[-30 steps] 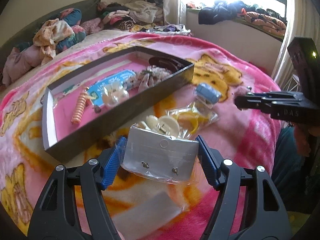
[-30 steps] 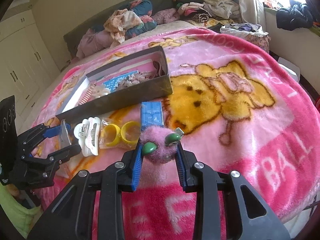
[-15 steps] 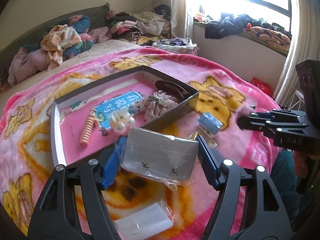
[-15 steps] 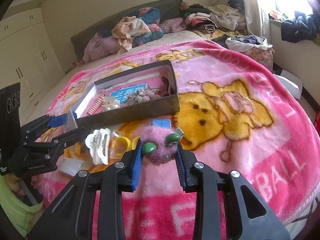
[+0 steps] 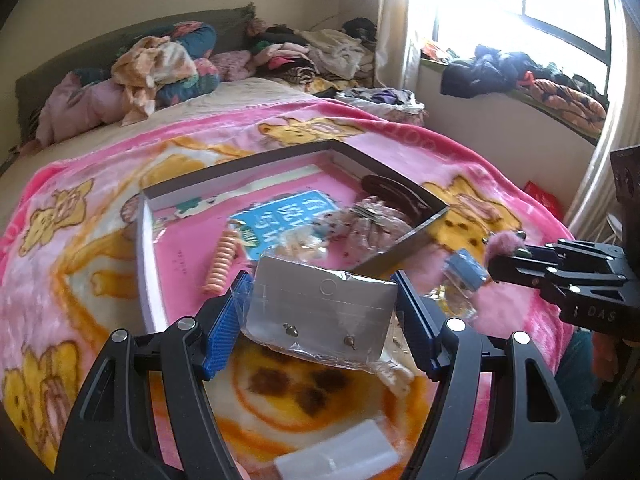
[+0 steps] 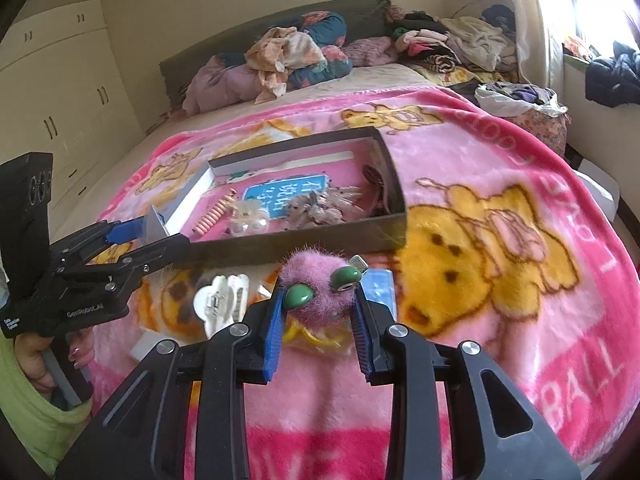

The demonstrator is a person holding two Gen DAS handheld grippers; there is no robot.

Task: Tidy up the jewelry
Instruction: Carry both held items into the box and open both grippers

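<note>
Left gripper (image 5: 320, 312) pinching a bagged earring card (image 5: 320, 308) above the near wall of the box (image 5: 400, 246). Right gripper (image 6: 320, 312) clamped on a pink fuzzy clip (image 6: 316, 292), over the yellow rings (image 6: 312, 336), beside the white claw clip (image 6: 220, 300).

The box (image 6: 304, 240) near wall stands across the way between both tools and its inside. Clips (image 6: 320, 210), a coil (image 5: 222, 264) and a card (image 5: 280, 216) crowd the floor; bare pink floor (image 5: 188, 248) stays open at its left end.
</note>
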